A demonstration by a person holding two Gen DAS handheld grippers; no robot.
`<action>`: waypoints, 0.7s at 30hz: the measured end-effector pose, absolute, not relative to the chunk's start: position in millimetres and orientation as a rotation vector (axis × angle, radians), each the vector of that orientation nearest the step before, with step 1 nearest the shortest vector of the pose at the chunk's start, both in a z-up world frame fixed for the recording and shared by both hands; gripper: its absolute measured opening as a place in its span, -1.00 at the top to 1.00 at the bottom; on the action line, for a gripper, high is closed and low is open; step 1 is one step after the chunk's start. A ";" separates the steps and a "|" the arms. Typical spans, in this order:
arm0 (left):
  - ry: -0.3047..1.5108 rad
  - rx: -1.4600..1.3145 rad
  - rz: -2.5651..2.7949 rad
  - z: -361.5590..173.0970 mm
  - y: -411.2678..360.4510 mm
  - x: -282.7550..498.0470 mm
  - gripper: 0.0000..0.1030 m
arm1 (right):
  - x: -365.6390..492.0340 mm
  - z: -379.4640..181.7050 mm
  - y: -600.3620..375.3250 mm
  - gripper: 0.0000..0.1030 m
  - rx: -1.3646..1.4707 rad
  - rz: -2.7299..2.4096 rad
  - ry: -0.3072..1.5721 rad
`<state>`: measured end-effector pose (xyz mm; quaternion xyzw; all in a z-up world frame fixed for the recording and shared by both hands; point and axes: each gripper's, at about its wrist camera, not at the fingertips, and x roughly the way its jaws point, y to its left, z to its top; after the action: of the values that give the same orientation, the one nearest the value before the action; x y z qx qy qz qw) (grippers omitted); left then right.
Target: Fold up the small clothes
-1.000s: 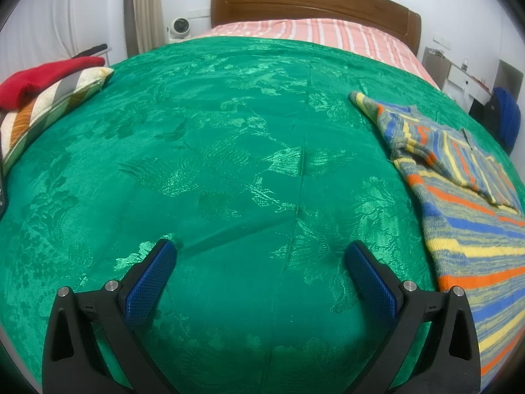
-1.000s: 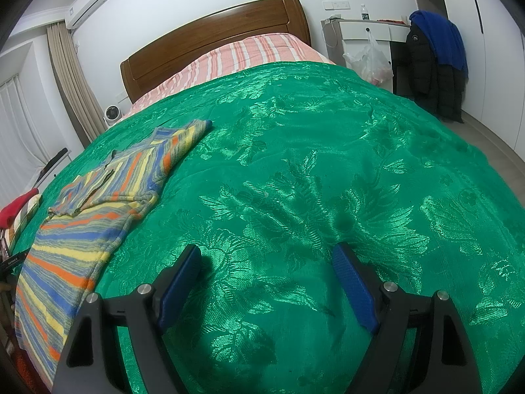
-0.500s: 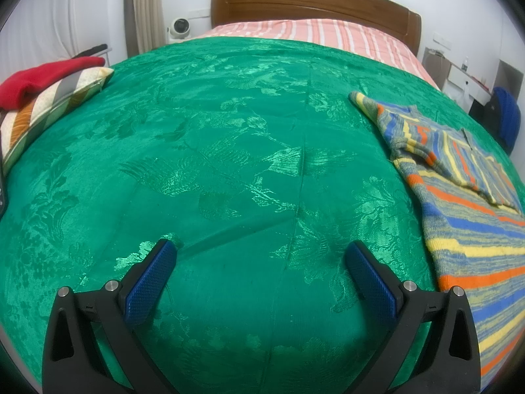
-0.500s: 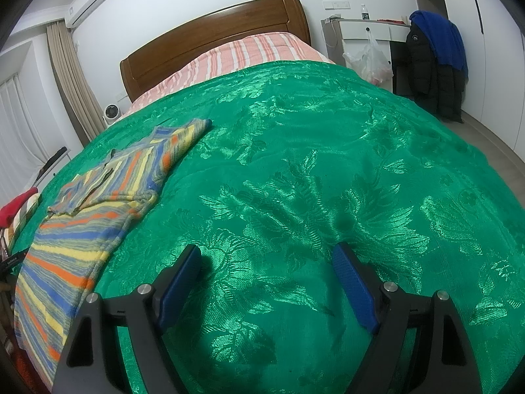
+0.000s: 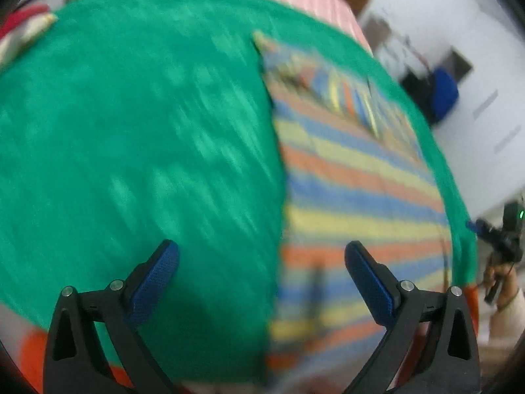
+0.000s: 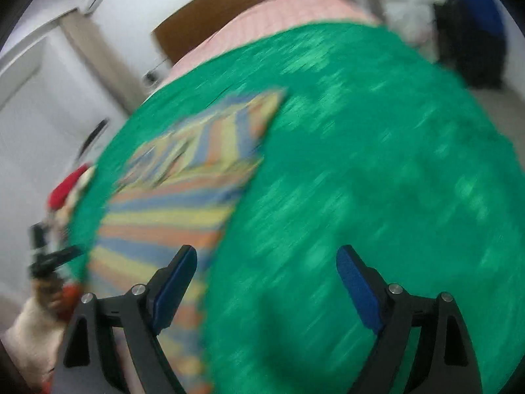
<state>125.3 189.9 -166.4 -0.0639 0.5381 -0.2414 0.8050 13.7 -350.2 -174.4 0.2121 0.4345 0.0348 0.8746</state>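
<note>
A striped knit garment (image 5: 354, 177) in blue, yellow and orange lies flat on the green bedspread (image 5: 137, 138), one sleeve folded over its upper part. My left gripper (image 5: 262, 256) hovers open above its left edge near the hem, nothing between the fingers. In the right wrist view the same garment (image 6: 170, 210) lies at the lower left. My right gripper (image 6: 265, 259) hangs above the garment's right edge with its jaws opening and nothing between them. Both views are blurred by motion.
A wooden headboard (image 6: 236, 10) and pink striped sheet (image 6: 282, 10) lie at the far end. A red and striped pile (image 5: 23, 29) sits at the left edge of the bed. Dark and blue clothes (image 6: 472, 29) hang at the right. A hand holding the other gripper (image 5: 498, 239) shows beyond the bed's near edge.
Both grippers have risen and pulled back toward the foot of the bed, tilting downward. The striped garment now sits nearer the middle of each view. Both stay open.
</note>
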 end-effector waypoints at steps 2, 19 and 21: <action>1.193 -0.068 -0.527 -173.3 175.5 109.9 -0.83 | -1.8 -178.4 -323.6 -0.68 0.443 0.169 0.977; 1.403 -0.098 -0.594 -185.8 189.7 64.9 0.93 | -31.9 -240.5 -245.4 0.92 0.438 0.307 1.249; 1.382 -0.165 -0.641 -173.6 196.2 66.2 0.94 | -35.8 -225.8 -251.1 0.92 0.480 0.328 1.222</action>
<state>66.2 196.2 -173.6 -0.0745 0.6252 -0.2901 0.7207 -35.8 -251.1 -225.8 0.2220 0.5653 0.1519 0.7798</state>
